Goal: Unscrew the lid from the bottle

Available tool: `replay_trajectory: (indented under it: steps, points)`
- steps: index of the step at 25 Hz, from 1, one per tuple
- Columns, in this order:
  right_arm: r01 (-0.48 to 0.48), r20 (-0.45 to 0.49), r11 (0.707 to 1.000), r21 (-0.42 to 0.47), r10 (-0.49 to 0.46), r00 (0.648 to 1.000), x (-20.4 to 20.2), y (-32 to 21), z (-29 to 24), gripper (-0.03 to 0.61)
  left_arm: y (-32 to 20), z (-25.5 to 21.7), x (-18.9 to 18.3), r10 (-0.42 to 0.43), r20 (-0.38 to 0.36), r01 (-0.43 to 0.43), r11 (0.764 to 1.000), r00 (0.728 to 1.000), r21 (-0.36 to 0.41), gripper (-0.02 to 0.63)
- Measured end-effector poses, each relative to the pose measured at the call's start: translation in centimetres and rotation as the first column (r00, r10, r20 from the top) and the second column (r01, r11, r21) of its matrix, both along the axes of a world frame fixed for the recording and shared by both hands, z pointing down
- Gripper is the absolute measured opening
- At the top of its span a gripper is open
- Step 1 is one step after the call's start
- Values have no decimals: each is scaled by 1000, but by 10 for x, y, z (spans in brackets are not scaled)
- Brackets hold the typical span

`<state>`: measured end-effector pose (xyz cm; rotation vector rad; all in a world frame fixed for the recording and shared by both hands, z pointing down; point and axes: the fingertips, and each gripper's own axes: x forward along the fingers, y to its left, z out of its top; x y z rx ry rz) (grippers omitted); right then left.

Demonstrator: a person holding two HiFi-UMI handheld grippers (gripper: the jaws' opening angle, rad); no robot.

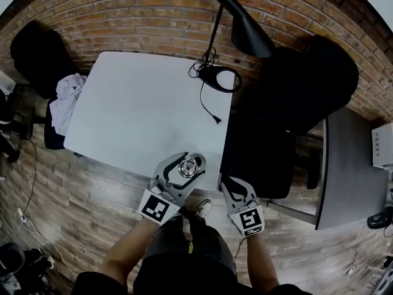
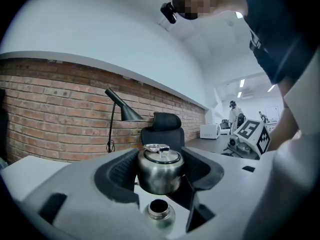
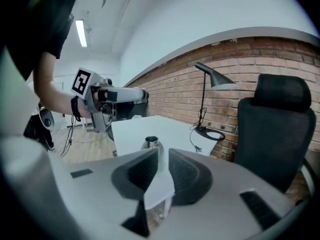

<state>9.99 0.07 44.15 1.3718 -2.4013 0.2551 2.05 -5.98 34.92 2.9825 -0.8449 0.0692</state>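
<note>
My left gripper (image 1: 188,161) is shut on the steel lid (image 1: 188,168), a domed cap with a ring on top, over the white table's (image 1: 141,103) near edge. In the left gripper view the lid (image 2: 159,171) sits clamped between both pads, clear above the bottle's open neck (image 2: 159,209). From the head view the bottle is hidden under the lid. The right gripper view shows the steel bottle (image 3: 151,143) standing on the table beyond the jaws. My right gripper (image 1: 231,182) hangs off the table's near right corner, jaws almost together, narrow gap, nothing between them (image 3: 163,159).
A black desk lamp (image 1: 244,24) stands on its round base (image 1: 221,78) at the table's far right, cable (image 1: 207,106) trailing toward me. A black office chair (image 1: 307,78) is right of the table, with a grey desk (image 1: 347,165) beyond. Clothes (image 1: 66,97) lie left.
</note>
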Motion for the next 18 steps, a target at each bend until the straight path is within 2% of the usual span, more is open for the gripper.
replay_trajectory:
  steps: [2, 5, 12, 18]
  points:
    - [-11, -15, 1000, 22, 11, 1000, 3, -2, -6, 38, 2, -9, -6, -13, -4, 13, 1000, 1000, 7, 272]
    - [-28, -24, 999, 43, 30, 999, 9, 0, -19, 14, 3, -24, -20, -48, -14, 48, 999, 999, 15, 272]
    - [-109, 15, 986, 124, 108, 994, 30, -9, -76, 12, -5, -67, -67, -137, -29, 138, 989, 990, 56, 272]
    - [-96, -16, 970, 224, 102, 995, 35, -21, -124, 12, -9, -92, -110, -217, -38, 220, 966, 975, 136, 272]
